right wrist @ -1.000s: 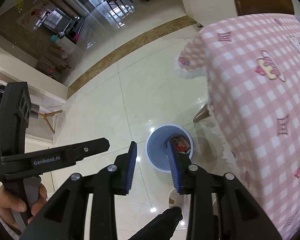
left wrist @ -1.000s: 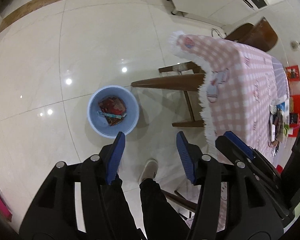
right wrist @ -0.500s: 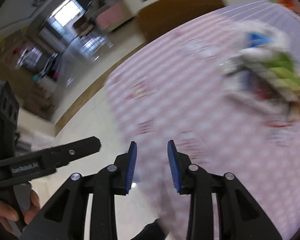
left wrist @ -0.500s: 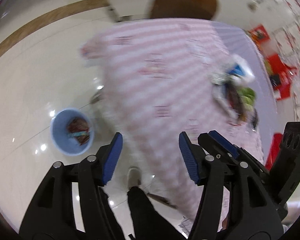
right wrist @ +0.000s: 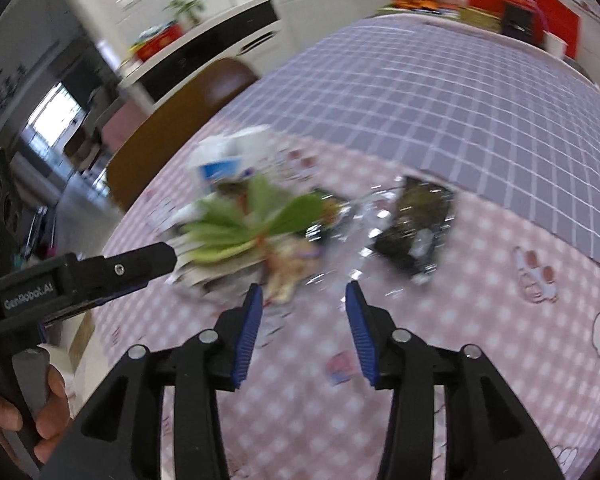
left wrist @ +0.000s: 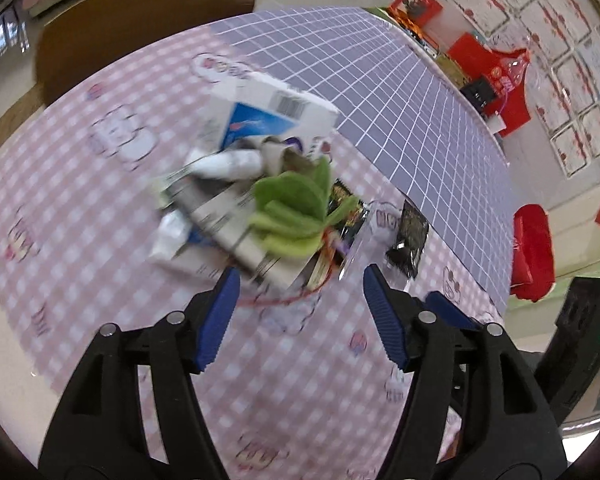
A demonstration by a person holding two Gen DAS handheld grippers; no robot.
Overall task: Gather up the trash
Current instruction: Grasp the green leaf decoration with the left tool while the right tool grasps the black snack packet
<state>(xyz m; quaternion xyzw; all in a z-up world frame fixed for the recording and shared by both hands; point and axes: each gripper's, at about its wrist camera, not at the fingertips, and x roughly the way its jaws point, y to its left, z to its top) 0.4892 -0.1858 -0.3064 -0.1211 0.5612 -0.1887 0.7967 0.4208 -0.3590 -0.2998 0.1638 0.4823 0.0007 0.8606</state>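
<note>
Left wrist view: left gripper [left wrist: 300,292] jaws just opening, empty; right gripper [right wrist: 304,304] likewise.
Green leafy bunch [left wrist: 292,212], frame centre: soft, light; grab at tied stems.
Black foil wrapper [right wrist: 412,232]: slippery, pinch edge.

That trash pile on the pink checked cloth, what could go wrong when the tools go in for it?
1. The trash pile is loosely stacked: green leaves lie on cartons and wrappers, so a grab may take one piece and scatter others.
2. The dark wrapper lies apart, beside the pile, and could be left behind.
3. Left tool and right tool, both open, aim close together and might collide.
</note>
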